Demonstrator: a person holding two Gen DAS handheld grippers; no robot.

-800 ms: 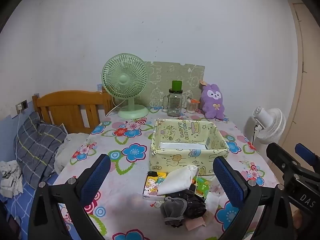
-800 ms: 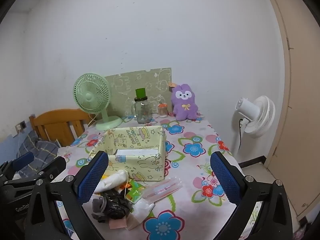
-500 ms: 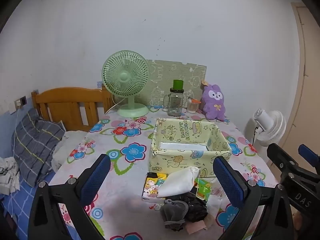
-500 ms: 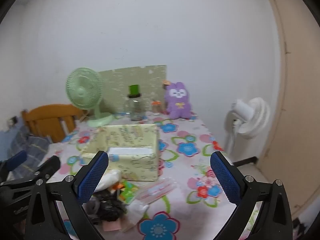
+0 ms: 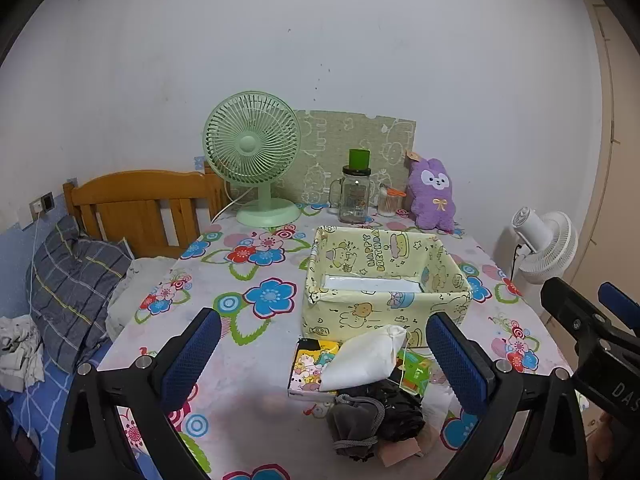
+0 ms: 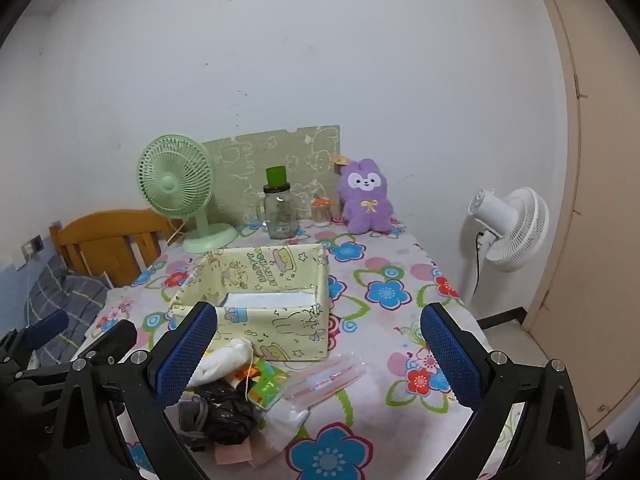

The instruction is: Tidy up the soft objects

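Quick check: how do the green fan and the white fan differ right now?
The green fan stands on the table near the wall; the white fan stands off the table, beside its right edge. The green one faces the camera; the white one is turned sideways. Both have round grilles.

Box mid-table, pouch and bags near of it, fan far left, plush far right.

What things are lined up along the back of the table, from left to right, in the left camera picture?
green fan → glass jar with a green lid → small jar with an orange top → purple plush bunny
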